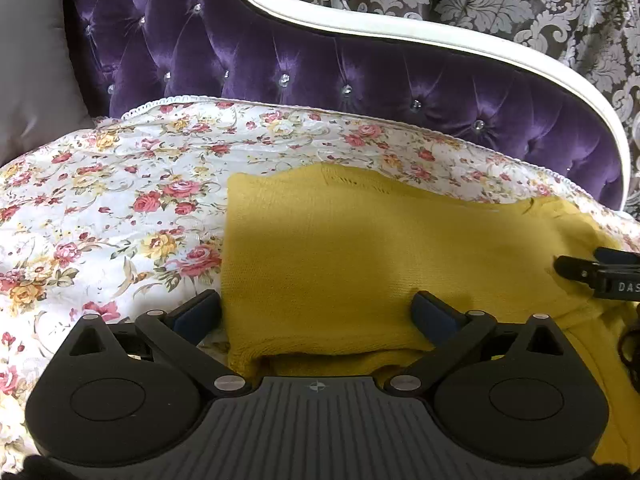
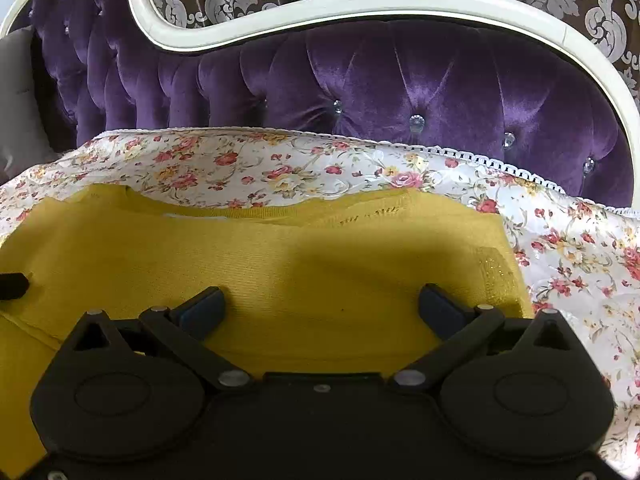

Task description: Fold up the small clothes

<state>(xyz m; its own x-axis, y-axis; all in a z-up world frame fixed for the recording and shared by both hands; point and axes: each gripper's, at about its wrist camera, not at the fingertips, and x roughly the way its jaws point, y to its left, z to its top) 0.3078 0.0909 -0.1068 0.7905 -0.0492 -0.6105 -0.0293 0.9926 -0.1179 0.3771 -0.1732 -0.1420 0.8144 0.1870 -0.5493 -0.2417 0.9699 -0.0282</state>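
Nearest us, the yellow knit garment (image 1: 360, 248) lies flat on the floral bedspread (image 1: 100, 200), long axis running left to right, its near folded edge between our left gripper (image 1: 316, 312) fingers, spread wide and holding nothing. Our right gripper (image 2: 322, 306) hovers equally wide over the garment's right part. Bare bedspread lies left, right and far, up to the purple headboard (image 2: 400, 80).

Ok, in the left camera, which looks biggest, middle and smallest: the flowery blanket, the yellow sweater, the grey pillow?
1. flowery blanket, widest spread.
2. yellow sweater, though partly hidden behind the open left gripper.
3. grey pillow, cut off by the picture's edge, so its true size is unsure.
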